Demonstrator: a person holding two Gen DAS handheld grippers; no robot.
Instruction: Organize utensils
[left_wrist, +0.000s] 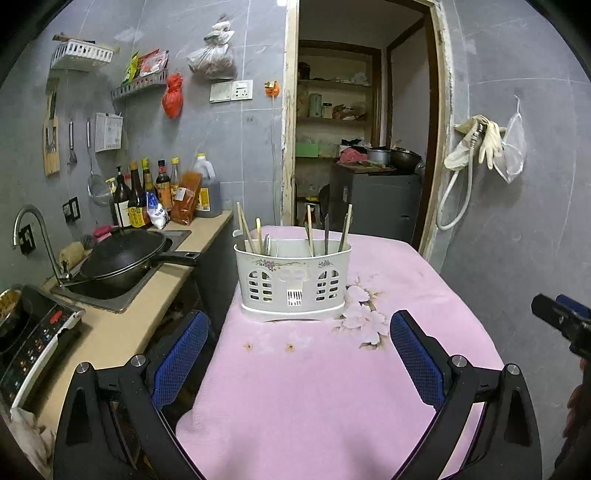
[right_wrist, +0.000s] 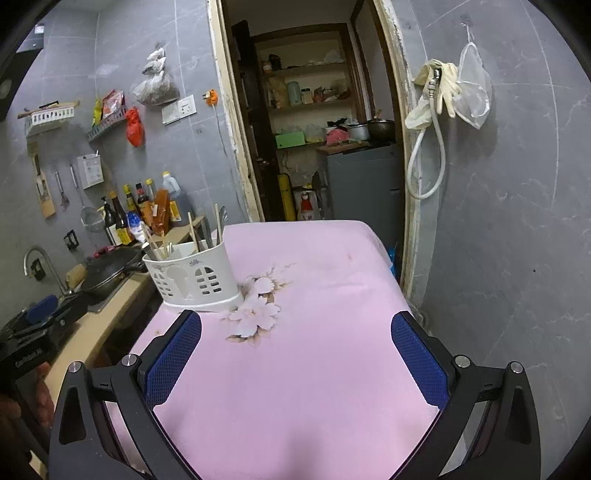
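A white slotted utensil holder (left_wrist: 292, 280) stands upright on the pink tablecloth (left_wrist: 317, 387). Several chopsticks and dark-handled utensils (left_wrist: 310, 232) stand in it. My left gripper (left_wrist: 297, 332) is open and empty, a little in front of the holder. My right gripper (right_wrist: 295, 332) is open and empty above the cloth, with the holder (right_wrist: 194, 273) ahead to its left. The right gripper's tip shows at the right edge of the left wrist view (left_wrist: 561, 314). The left gripper shows at the left edge of the right wrist view (right_wrist: 40, 317).
A counter (left_wrist: 129, 321) runs left of the table with a sink, a black wok (left_wrist: 125, 258), an induction cooker (left_wrist: 33, 339) and sauce bottles (left_wrist: 147, 195). An open doorway (left_wrist: 362, 129) lies behind the table. A grey wall with hanging gloves (left_wrist: 480, 140) stands on the right.
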